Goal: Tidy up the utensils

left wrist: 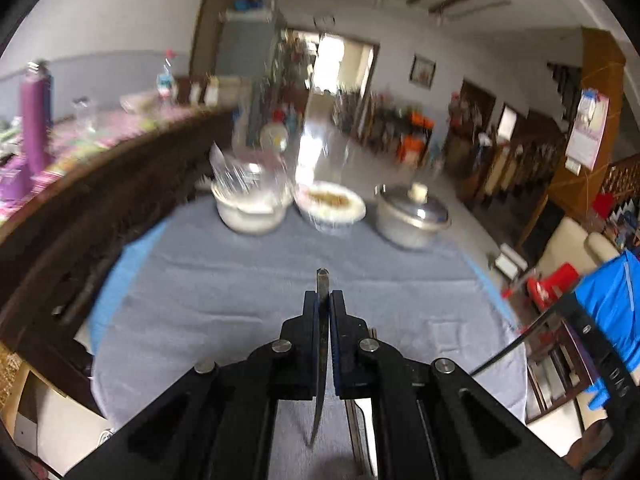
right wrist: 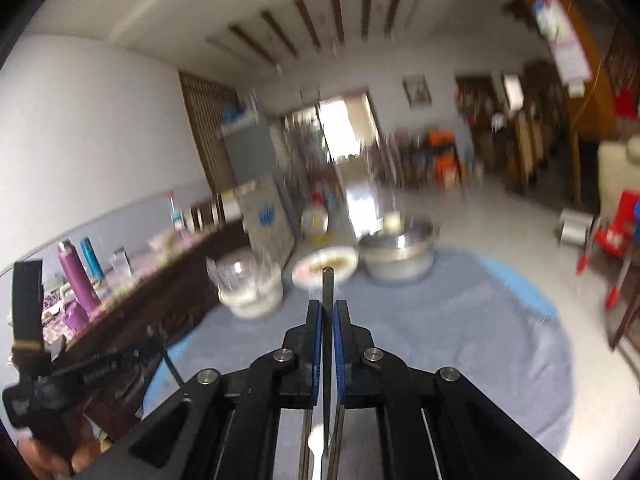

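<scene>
Clearly both grippers are clamped on thin metal utensils above a round table point(left wrist: 208, 280) covered by a grey cloth. From its own camera, the left gripper point(left wrist: 324, 300) has its blue pads pressed against a slim metal utensil point(left wrist: 322, 280), whose handle end juts just past the fingertips while its curved lower part hangs below the jaws (whether it is a spoon or a knife is not clear through the blur). Likewise, the right gripper point(right wrist: 328, 308) pinches a flat metal strip point(right wrist: 328, 280) that stands out ahead of the tips. At the table's far side sit a white bowl point(left wrist: 250, 212) with a glass in it, a dish point(left wrist: 332, 204) of food and a lidded steel pot point(left wrist: 412, 216), all well apart from the grippers.
</scene>
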Motion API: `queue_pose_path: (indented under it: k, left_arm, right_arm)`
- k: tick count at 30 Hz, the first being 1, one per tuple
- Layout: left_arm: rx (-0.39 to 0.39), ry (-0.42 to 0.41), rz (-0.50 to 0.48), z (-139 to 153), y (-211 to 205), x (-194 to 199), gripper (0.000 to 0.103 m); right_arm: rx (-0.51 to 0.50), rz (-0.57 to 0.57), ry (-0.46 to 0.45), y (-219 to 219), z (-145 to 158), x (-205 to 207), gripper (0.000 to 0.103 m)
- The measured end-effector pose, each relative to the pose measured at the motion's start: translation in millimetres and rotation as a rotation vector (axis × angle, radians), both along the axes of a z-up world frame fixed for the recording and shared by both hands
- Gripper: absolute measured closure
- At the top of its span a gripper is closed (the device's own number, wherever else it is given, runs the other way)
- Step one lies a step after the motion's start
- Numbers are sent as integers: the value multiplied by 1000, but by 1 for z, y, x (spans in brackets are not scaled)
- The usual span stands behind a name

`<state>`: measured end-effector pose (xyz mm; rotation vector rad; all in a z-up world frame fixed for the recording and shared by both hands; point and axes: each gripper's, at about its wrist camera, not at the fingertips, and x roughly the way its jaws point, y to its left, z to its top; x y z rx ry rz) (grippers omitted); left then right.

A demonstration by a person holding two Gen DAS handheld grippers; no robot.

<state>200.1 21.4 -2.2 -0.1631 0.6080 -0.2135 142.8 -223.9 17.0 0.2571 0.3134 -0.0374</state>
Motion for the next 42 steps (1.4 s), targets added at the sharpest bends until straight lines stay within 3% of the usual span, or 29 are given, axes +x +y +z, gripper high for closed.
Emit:
queue_pose_path:
  k: [8, 14, 20, 25, 30, 33, 35, 39, 40, 42]
  left_arm:
    - [-46, -166, -12, 70, -11, -51, 98]
    - [-96, -197, -74, 101, -10, -87, 98]
    - [-115, -132, -107, 80, -10, -98, 98]
    - [-63, 25, -87, 28, -22, -85, 98]
    - [-49, 190, -62, -9, -20, -69, 98]
    - [-68, 183, -57, -5, -12, -75, 97]
    - [-58, 140, -53, 8, -9, -84, 87]
    - [-15, 14, -38, 25, -6, -116, 37]
    - [-2, -13, -31, 25, -5, -124, 35]
    - [33, -24, -26, 19, -3, -133, 34]
  right_arm:
    - [-43, 37, -193, 26, 68, -51, 96]
    - [-45, 124, -201, 47, 91, -79, 96]
    - [-60, 176, -115, 55, 65, -95, 96]
    - [-102, 193, 67, 69, 10, -70, 96]
    - [-46, 215, 248, 62, -31, -40, 96]
    - [12, 209, 233, 47, -27, -45, 96]
    - [53, 198, 215, 36, -17, -49, 87]
    - [115, 159, 98, 17, 3, -76, 49]
    - [114, 139, 74, 13, 4, -82, 44]
    - [119, 91, 57, 3, 0, -92, 44]
